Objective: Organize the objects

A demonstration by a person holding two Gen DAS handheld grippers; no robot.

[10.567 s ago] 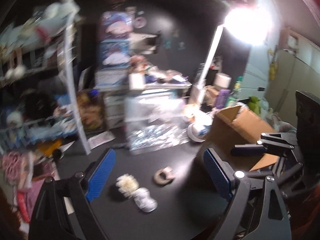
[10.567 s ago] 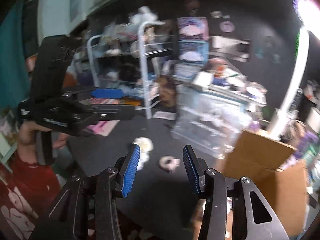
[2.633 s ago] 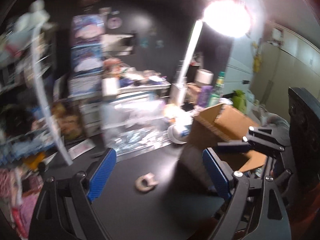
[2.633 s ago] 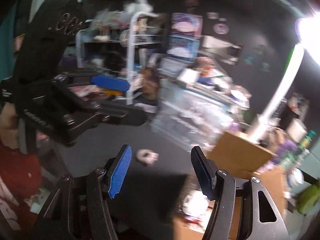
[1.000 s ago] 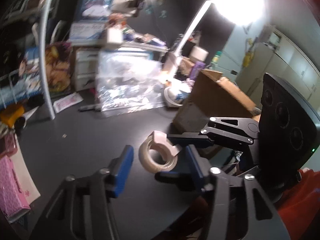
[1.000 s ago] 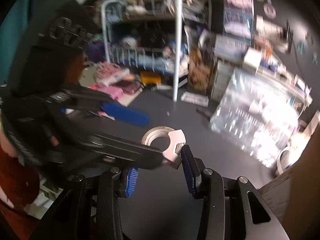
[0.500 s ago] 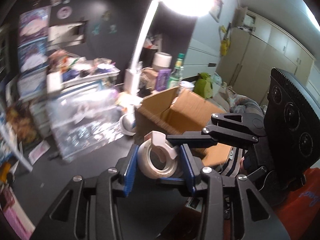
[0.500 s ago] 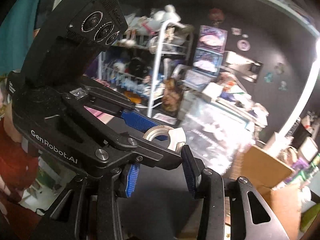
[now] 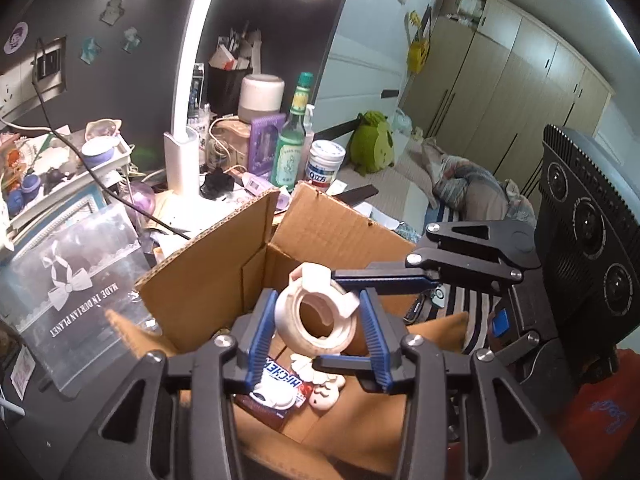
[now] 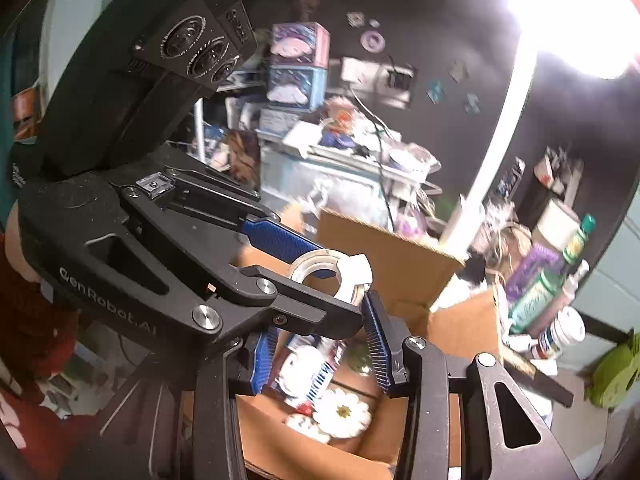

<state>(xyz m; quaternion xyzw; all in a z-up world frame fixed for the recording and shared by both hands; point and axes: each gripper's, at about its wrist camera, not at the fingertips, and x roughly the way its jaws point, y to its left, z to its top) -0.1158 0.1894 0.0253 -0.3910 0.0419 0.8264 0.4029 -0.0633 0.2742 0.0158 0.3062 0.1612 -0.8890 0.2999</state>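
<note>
The left gripper (image 9: 320, 332) hangs above the open cardboard box (image 9: 208, 276), pointing steeply down into it. Its two blue pads (image 9: 262, 334) stand on either side of the white tape roll (image 9: 316, 316). The jaws are opening at this moment; the left pad meets the roll's side, while a narrow gap shows between the roll and the right pad.

The right gripper (image 9: 384, 316) reaches in from the right of the left wrist view. Its blue fingers run above and below the roll, the upper one touching the dispenser tab, and both pairs of fingers surround the same roll. Its jaws are partly apart; whether they press the roll cannot be told. In the right wrist view, the tape roll (image 10: 332, 276) sits at the tip of the left gripper (image 10: 320, 276), just beyond the right gripper's own pads.

The roll is suspended over the box interior, clear of the box floor. Below it in the box lie a candy packet (image 9: 280, 386), a white flower-shaped item (image 10: 342, 412) and a small pale figure (image 9: 326, 394).

To the far left of the box stands a clear plastic case (image 9: 76, 300). Behind the box are a white lamp base (image 9: 182, 160), a green bottle (image 9: 290, 144) and a white jar (image 9: 325, 164). A green plush toy (image 9: 372, 142) sits farther right.
</note>
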